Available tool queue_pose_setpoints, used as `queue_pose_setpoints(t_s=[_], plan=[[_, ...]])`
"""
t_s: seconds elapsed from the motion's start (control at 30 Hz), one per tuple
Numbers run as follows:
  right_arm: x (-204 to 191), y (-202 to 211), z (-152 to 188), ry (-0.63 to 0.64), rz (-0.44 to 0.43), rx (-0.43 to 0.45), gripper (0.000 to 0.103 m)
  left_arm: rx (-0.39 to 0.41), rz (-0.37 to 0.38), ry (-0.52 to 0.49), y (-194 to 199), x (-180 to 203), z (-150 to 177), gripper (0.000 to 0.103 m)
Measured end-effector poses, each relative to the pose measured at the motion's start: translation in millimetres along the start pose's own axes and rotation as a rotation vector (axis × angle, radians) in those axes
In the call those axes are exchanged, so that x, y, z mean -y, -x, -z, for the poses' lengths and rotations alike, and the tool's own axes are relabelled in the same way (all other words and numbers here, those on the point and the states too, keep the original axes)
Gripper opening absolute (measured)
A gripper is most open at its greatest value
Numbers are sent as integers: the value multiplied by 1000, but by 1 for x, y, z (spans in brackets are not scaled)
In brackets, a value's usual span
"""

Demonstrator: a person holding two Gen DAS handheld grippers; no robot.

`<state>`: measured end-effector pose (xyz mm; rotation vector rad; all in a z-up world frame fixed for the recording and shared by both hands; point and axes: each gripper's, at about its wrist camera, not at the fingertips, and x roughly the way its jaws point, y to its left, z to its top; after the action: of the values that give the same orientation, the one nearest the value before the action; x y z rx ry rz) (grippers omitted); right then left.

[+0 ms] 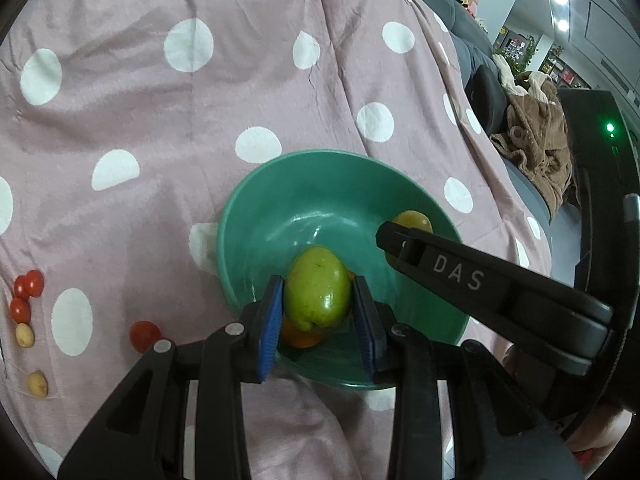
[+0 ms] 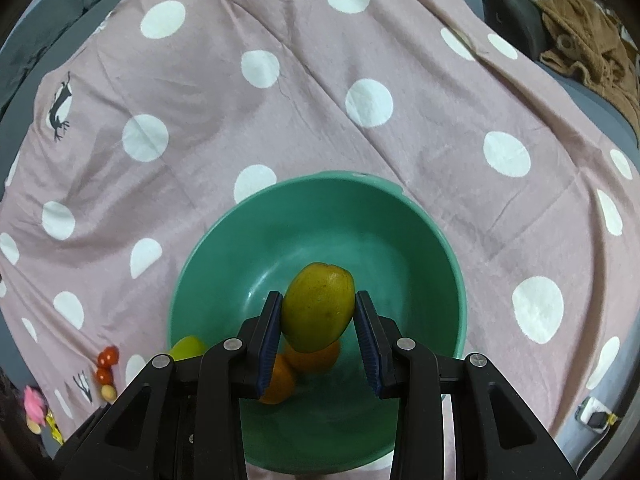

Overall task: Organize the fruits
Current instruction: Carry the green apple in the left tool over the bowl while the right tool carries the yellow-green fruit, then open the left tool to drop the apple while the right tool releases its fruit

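A green bowl [image 1: 256, 216] sits on a pink polka-dot cloth. My left gripper [image 1: 318, 312] is shut on a green fruit [image 1: 317, 290] and holds it over the bowl. An orange fruit [image 1: 298, 336] lies in the bowl below it. My right gripper [image 2: 318, 318] is shut on a yellow-green fruit [image 2: 318, 306] above the same bowl [image 2: 400, 240], over two orange fruits [image 2: 316, 356]. The right gripper's arm [image 1: 480, 280] crosses the bowl in the left wrist view, with its yellow-green fruit [image 1: 414, 222] at its tip.
Small red tomatoes [image 1: 28, 286] and small yellow fruits [image 1: 25, 334] lie on the cloth at the left, with one red tomato [image 1: 144, 334] nearer the bowl. A brown blanket [image 1: 540, 140] and a dark sofa lie beyond the cloth's right edge.
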<state>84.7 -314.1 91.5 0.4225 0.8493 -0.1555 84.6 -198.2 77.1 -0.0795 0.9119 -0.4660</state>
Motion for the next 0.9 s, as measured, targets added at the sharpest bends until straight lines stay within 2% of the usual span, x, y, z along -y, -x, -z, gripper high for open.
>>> queue_pose_setpoints(t_s=[0.57, 0.9], plan=[[2, -19, 2, 11, 24, -75, 39, -72, 46, 20, -19, -3, 5, 33], [2, -23, 1, 10, 24, -80, 40, -71, 66, 43, -16, -1, 8, 34]])
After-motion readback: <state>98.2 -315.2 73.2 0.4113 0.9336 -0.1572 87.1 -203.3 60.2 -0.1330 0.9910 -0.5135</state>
